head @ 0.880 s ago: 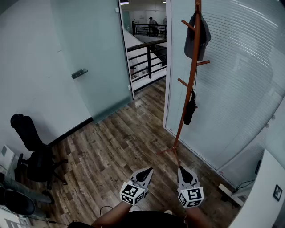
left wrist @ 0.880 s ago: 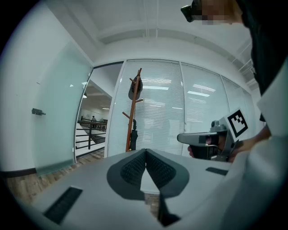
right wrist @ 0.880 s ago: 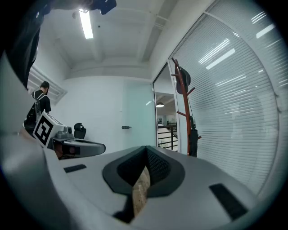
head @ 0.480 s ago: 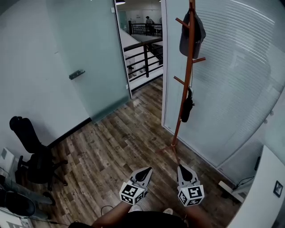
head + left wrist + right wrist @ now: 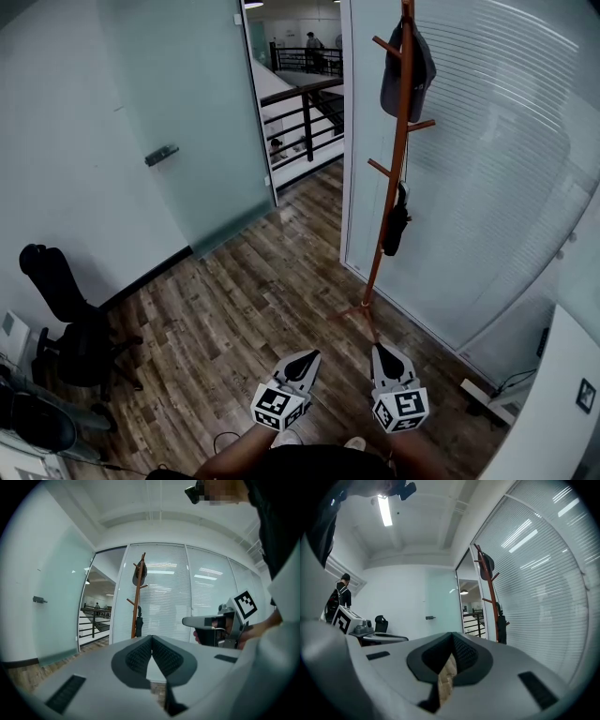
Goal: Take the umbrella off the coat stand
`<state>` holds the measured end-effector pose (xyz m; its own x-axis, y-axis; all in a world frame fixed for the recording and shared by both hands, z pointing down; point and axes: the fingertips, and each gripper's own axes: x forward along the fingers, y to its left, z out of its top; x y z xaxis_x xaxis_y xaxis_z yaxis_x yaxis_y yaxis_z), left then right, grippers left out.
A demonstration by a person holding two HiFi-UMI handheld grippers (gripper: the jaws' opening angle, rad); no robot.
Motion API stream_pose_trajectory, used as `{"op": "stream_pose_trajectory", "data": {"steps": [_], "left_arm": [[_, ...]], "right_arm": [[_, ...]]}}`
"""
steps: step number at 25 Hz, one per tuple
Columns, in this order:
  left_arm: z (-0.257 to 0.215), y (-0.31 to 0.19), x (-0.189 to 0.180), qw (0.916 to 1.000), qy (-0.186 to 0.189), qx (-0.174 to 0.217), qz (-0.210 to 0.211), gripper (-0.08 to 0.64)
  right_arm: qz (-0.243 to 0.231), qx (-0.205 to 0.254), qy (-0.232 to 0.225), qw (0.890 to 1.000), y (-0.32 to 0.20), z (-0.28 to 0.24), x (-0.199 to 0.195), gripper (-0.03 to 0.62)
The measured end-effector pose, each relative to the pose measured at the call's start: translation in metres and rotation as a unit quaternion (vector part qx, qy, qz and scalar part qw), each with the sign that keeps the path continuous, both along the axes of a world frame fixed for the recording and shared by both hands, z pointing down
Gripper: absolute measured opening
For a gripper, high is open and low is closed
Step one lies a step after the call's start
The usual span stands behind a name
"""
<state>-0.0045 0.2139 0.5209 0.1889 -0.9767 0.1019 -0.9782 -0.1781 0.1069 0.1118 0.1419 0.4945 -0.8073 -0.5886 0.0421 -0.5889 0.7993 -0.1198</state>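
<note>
Pointing level, left tool and right tool closed, empty.

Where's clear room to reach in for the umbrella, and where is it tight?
Free: bare floor between the glass door and the stand, up to its foot. Tight: the stand sits close to the blinds wall behind the umbrella; the chair crowds the far left.

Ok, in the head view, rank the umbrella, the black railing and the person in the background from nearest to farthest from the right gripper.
1. The umbrella, hanging low on the coat stand, ahead of the right gripper.
2. The black railing, beyond the doorway, ahead and to the left.
3. The person, far back past the railing, at the view's top.
</note>
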Motion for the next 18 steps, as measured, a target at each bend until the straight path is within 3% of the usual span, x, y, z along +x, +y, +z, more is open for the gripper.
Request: {"op": "stream_pose_trajectory", "data": {"steps": [9,18], "left_arm": [[0.012,0.017,-0.036,0.9999,-0.002,-0.008,-0.005,0.012],[0.022,0.038,-0.084,0.9998,-0.005,-0.010,0.013,0.011]], "right_arm": [[0.009,0.004,0.015,1.000,0.009,0.008,-0.026,0.005],[0.047,0.005,0.014,0.999,0.025,0.013,-0.061,0.005]]}}
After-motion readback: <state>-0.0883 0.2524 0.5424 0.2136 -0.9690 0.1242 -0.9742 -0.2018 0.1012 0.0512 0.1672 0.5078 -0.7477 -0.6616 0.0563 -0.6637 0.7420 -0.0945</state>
